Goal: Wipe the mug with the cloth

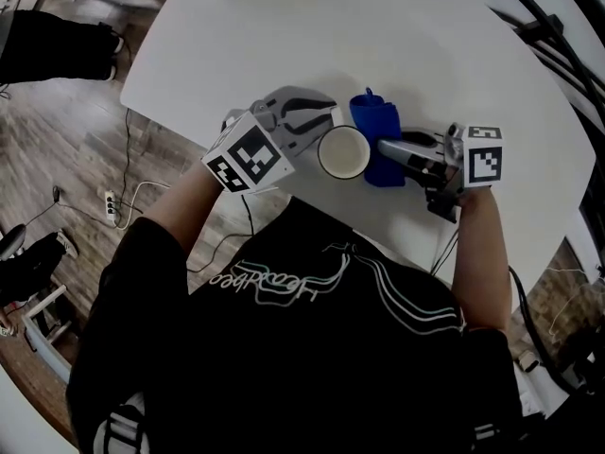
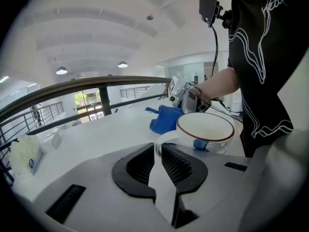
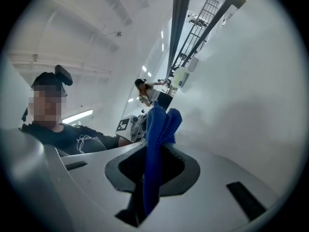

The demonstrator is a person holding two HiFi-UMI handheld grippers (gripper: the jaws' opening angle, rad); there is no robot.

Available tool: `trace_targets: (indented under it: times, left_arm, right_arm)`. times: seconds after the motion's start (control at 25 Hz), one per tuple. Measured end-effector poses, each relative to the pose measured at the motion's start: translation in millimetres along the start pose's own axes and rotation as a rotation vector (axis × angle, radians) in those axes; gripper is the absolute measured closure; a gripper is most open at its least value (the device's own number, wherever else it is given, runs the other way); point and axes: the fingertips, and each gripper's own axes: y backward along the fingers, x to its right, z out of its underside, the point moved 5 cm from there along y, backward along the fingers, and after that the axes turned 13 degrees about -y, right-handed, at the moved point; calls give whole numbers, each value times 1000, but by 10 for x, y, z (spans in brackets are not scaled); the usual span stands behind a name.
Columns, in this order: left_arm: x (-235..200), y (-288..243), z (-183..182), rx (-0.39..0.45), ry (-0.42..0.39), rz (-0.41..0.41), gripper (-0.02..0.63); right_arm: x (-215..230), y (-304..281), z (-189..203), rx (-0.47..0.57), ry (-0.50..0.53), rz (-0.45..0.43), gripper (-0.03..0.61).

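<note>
A white mug [image 1: 343, 151] with a dark rim stands on the white table [image 1: 284, 36], close to the near edge. In the left gripper view the mug [image 2: 205, 132] sits just past my left gripper [image 2: 157, 151], whose jaws are shut on its white handle [image 2: 161, 140]. From the head view, the left gripper [image 1: 323, 132] reaches the mug from the left. My right gripper [image 3: 154, 153] is shut on a blue cloth [image 3: 161, 124], which sticks up between its jaws. The cloth [image 1: 376, 126] rests against the mug's right side, with the right gripper [image 1: 383, 147] coming in from the right.
The table's near edge runs just below the mug, against the person's body. A power strip [image 1: 112, 204] and cables lie on the wooden floor to the left. A white pouch [image 2: 24, 153] lies on the table farther off. Another person [image 3: 143, 88] stands far away.
</note>
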Motion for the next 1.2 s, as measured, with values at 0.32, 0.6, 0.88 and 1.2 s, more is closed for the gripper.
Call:
trace_targets:
  times: [0.32,0.6,0.88,1.2]
  left_arm:
    - [50,-31,-74,14,-8,-2,563]
    - [7,-32,-6,-42,-19,36,560]
    - [1,181,125,-5,110,57,526]
    - [252,1081,-297,186,289,27,558]
  right_arm:
    - [136,-68,56,-32,10,169,531]
    - [0,40,19,65,22,201,531]
    - [-357,189,109,287,175,302,531]
    - [-1301,-48,801,483,377,457,531]
